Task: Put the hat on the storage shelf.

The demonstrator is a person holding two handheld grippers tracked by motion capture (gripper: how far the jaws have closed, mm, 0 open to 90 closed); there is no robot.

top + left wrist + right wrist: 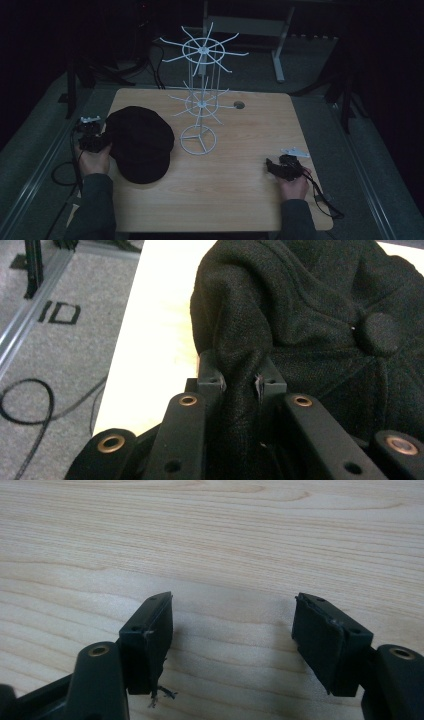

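Note:
A black fabric cap [140,142] lies on the left part of the wooden table [240,200]. My left gripper [102,142] sits at the cap's left edge. In the left gripper view it [240,379] is shut on a pinched fold of the cap [310,315], the cloth bunched between the two jaws. My right gripper [272,166] rests low over the table at the right, held by a hand. In the right gripper view it [232,617] is open, its jaws wide apart over bare wood with nothing between them.
A white wire display stand [200,90] with two tiers of radiating hooks stands on a ring base at the table's middle back. A small round hole [239,105] is in the tabletop behind it. Cables [62,172] trail off both table sides.

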